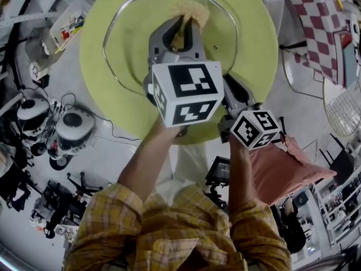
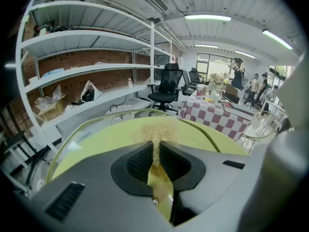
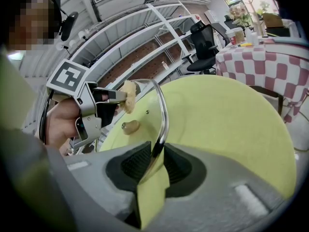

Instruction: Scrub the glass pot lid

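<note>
**Mid-scrub, gripped from two sides**

From the head view: looking steeply down on a round yellow-green table (image 1: 256, 38), with the glass pot lid (image 1: 132, 44) held at a tilt above it. Pressed to the glass near the far rim, a tan fibrous scrubber (image 1: 194, 11), pinched in the left gripper (image 1: 184, 27). Just to the right and nearer, the right gripper (image 1: 232, 92), reaching in at the lid's near rim.

From the left gripper view: jaws closed tight on the scrubber, squeezing its fibres thin between the pads and leaving them fanned out beyond, against the glass. Behind, white shelves (image 2: 87, 47), a black office chair (image 2: 166, 86) and a red-checked tablecloth (image 2: 217, 117).

From the right gripper view: jaws clamped on the lid's metal rim, one pad on each side, with the glass rising almost edge-on from the grip. Beyond it, a tan knob (image 3: 130, 126) at the lid's centre, and just above that the scrubber touching the glass in the left gripper
</note>
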The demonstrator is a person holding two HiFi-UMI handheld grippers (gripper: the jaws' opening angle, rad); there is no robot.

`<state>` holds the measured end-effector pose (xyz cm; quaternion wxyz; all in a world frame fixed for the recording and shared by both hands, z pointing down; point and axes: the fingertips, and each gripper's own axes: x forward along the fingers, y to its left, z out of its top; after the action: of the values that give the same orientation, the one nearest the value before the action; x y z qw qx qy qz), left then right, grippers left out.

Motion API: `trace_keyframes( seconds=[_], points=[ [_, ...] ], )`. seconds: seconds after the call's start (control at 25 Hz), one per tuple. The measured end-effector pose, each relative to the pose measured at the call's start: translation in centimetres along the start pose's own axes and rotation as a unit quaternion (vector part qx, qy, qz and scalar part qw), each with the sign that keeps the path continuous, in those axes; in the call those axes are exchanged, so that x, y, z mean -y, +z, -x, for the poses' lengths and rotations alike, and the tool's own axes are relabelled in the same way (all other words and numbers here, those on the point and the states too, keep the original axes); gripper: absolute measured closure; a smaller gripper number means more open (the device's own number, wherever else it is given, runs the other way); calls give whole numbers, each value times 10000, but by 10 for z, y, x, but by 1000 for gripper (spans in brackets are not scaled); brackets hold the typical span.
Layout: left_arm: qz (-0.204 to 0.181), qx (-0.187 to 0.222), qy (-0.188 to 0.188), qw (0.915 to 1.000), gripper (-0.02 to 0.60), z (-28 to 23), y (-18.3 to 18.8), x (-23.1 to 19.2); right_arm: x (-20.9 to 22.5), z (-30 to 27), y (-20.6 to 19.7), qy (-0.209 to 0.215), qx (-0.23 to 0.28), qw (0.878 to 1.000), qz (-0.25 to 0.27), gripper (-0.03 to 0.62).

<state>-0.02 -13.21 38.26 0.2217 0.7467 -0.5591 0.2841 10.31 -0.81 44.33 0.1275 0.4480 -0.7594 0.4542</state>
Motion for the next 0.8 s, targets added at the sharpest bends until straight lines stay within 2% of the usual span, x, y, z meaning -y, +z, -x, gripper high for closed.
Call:
trace_keyframes(
  seconds=[0.8],
  points=[
    [32,-4,318,9995,536,23,-13,-54,-4,-1,1,-122,57,9999,23,513]
  ],
)
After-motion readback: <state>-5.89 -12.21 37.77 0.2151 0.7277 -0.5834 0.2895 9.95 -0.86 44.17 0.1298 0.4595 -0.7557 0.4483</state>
